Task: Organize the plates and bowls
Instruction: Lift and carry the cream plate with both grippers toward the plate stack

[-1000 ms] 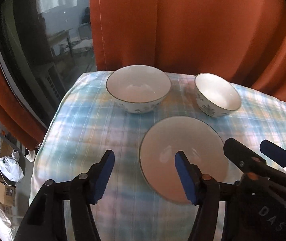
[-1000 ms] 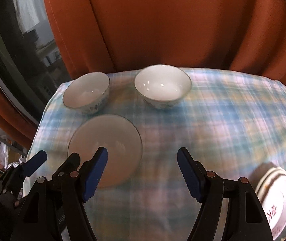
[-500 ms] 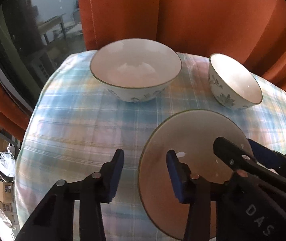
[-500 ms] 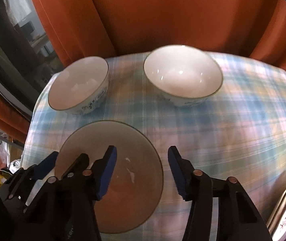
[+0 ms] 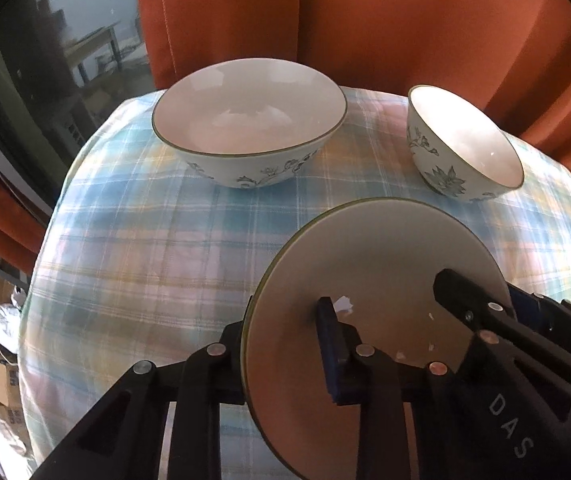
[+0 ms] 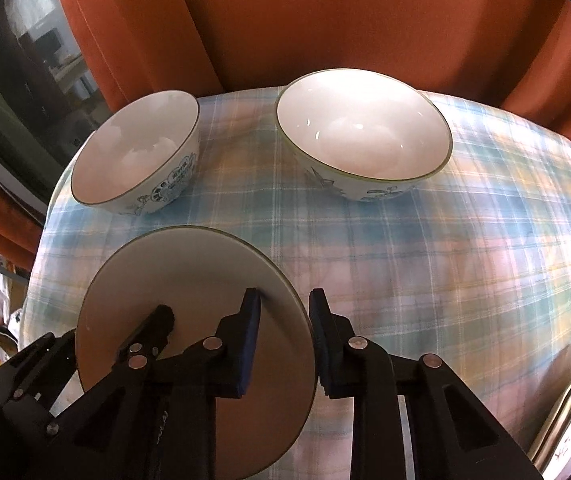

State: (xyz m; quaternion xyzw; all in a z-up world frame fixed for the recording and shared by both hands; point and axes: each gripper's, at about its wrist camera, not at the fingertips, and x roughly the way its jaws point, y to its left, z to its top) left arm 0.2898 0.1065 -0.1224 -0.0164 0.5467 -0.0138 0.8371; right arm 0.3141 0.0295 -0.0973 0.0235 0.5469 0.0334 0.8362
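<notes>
We see our left gripper (image 5: 285,344) clamped on the left rim of the round grey-white plate (image 5: 381,280), its outer finger hidden beneath. Our right gripper (image 6: 285,332) is closing across the opposite rim. Beyond, two white floral bowls (image 5: 249,120) (image 5: 465,144) sit on the checked tablecloth (image 6: 465,272), before orange curtains (image 6: 325,16).

— What changed on your left side?
— My left gripper (image 5: 285,344) came down and its jaws, wide apart before, now pinch the plate (image 5: 365,264) by its left rim.
— And the right?
— My right gripper (image 6: 285,332) dropped too; its jaws are closing around the opposite rim.
</notes>
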